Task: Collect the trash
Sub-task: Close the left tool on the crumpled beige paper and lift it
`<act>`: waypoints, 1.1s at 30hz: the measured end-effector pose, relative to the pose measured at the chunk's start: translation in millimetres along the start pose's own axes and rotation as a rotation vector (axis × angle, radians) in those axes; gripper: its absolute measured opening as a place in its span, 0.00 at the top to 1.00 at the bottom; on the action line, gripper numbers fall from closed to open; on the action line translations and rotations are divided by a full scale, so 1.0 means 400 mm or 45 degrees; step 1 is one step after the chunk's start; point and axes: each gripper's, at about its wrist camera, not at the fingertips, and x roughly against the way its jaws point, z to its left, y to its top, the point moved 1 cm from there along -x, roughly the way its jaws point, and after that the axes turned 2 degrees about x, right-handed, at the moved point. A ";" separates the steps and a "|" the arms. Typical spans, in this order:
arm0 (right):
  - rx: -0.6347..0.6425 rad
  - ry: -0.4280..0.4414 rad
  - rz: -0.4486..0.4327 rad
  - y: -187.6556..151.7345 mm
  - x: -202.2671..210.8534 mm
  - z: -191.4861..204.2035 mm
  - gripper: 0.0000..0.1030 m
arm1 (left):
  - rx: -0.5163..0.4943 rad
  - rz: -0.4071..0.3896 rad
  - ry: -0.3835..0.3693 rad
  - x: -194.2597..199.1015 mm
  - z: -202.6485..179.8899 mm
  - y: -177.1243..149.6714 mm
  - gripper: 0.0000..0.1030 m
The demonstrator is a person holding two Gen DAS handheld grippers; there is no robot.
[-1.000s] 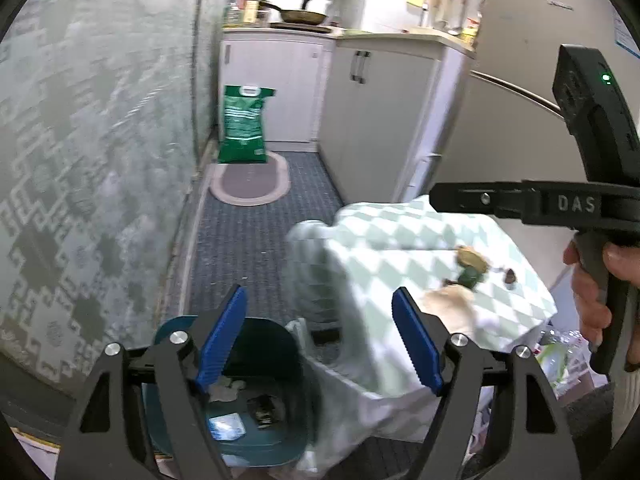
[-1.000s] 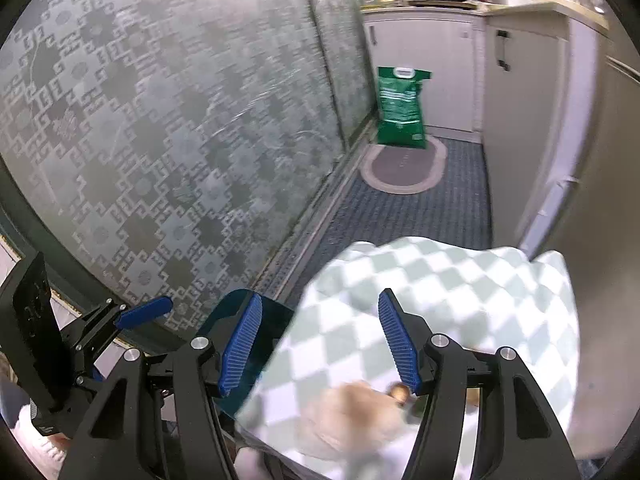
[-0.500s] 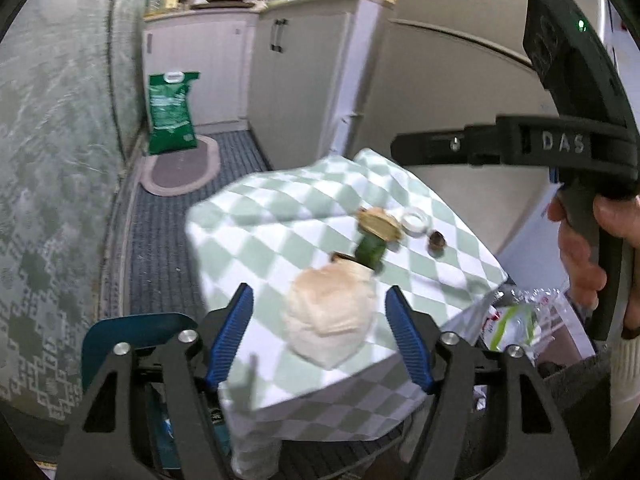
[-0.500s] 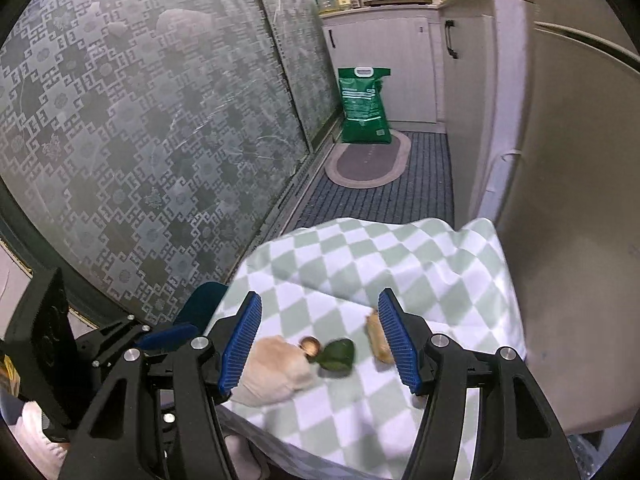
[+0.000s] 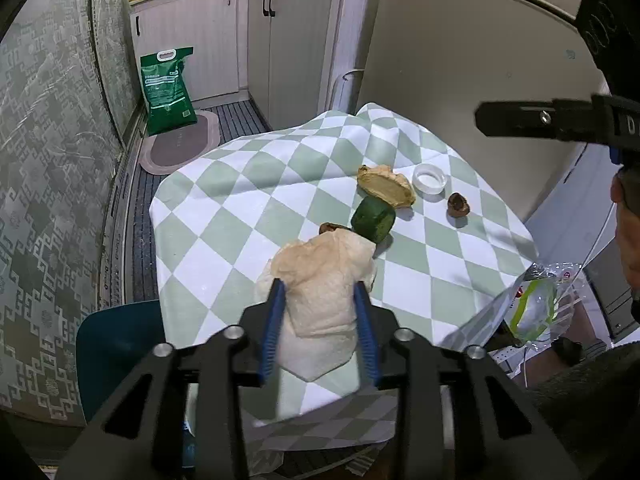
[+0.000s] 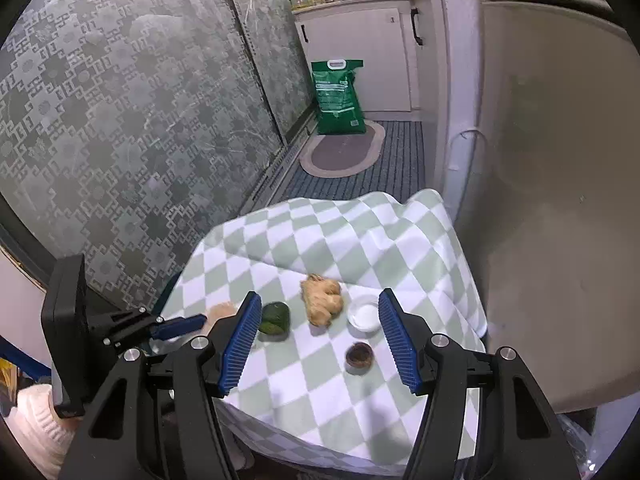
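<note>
A crumpled paper napkin (image 5: 322, 292) lies at the near edge of the checked tablecloth (image 5: 240, 208). My left gripper (image 5: 320, 296) has its blue pads on both sides of the napkin, closed in against it. Behind it lie a green vegetable chunk (image 5: 373, 220), a piece of ginger (image 5: 386, 190), a white bottle cap (image 5: 430, 178) and a brown nut shell (image 5: 458, 204). My right gripper (image 6: 318, 320) is open and empty above the table, with the ginger (image 6: 322, 298), white cap (image 6: 364, 314) and brown shell (image 6: 359, 354) between its fingers. The green chunk (image 6: 274, 317) is by its left finger.
A dark teal bin (image 5: 116, 344) stands left of the table on the floor. A clear plastic bag (image 5: 536, 308) hangs at the table's right edge. A green sack (image 5: 168, 84) and an oval mat (image 5: 180, 144) lie further down the narrow kitchen. A fridge (image 6: 552, 160) stands right.
Both grippers swung from the bin toward the table top. My left gripper moved in over the napkin and its fingers narrowed onto it. The right gripper stayed open.
</note>
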 end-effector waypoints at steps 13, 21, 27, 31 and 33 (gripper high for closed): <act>0.096 -0.104 0.095 -0.067 -0.050 -0.015 0.45 | 0.042 -0.049 0.000 0.049 0.001 0.029 0.80; 0.177 -0.155 0.160 -0.096 -0.097 0.005 0.53 | 0.070 -0.110 -0.039 0.090 -0.008 0.048 0.80; 0.214 -0.194 0.182 -0.102 -0.118 0.011 0.58 | 0.125 -0.152 -0.061 0.112 0.007 0.055 0.80; 0.238 -0.207 0.196 -0.104 -0.130 0.014 0.63 | 0.151 -0.171 -0.075 0.123 0.016 0.058 0.80; 0.250 -0.222 0.202 -0.104 -0.135 0.015 0.63 | 0.157 -0.179 -0.079 0.128 0.016 0.060 0.80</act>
